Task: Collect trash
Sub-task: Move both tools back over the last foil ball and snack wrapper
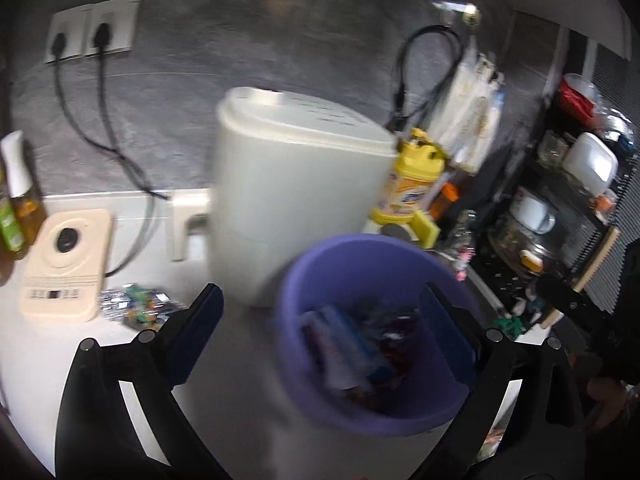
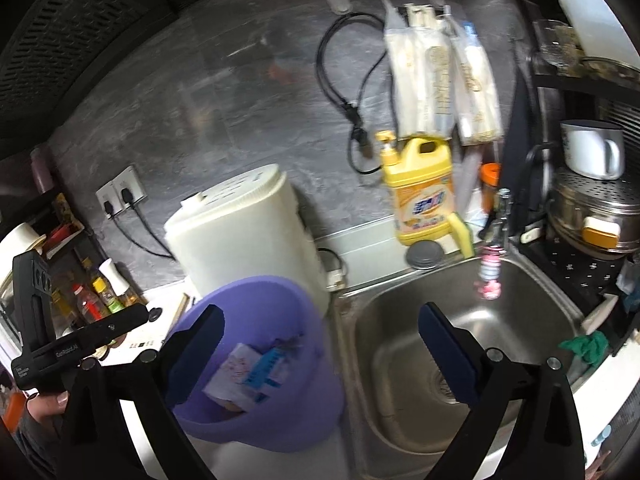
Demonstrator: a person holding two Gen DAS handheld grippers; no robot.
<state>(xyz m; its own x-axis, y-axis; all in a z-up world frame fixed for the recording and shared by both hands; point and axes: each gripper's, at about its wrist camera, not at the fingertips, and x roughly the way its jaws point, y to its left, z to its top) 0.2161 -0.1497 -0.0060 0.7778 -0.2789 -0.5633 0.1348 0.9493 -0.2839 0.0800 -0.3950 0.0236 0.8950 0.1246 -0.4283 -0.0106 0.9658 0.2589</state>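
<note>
A purple bin [image 1: 340,264] stands on the white counter with several crumpled wrappers [image 1: 352,352] inside. My left gripper [image 1: 320,332] hovers over its near rim, open, with nothing pressed between its fingers; the right finger [image 1: 448,332] overlaps the bin's inner wall. A silvery wrapper [image 1: 132,306] lies on the counter to the left. In the right wrist view the bin [image 2: 280,412] sits low left with the wrappers [image 2: 252,372] in it. My right gripper [image 2: 320,320] is open and empty, spanning the bin's edge and the sink [image 2: 400,360].
A tall white appliance [image 1: 296,184] stands right behind the bin. A cream device [image 1: 64,256] and bottles sit at the left. Yellow detergent [image 2: 424,196], a faucet [image 2: 500,216], a rack with pots [image 2: 592,216] and a green rag [image 2: 584,346] ring the sink.
</note>
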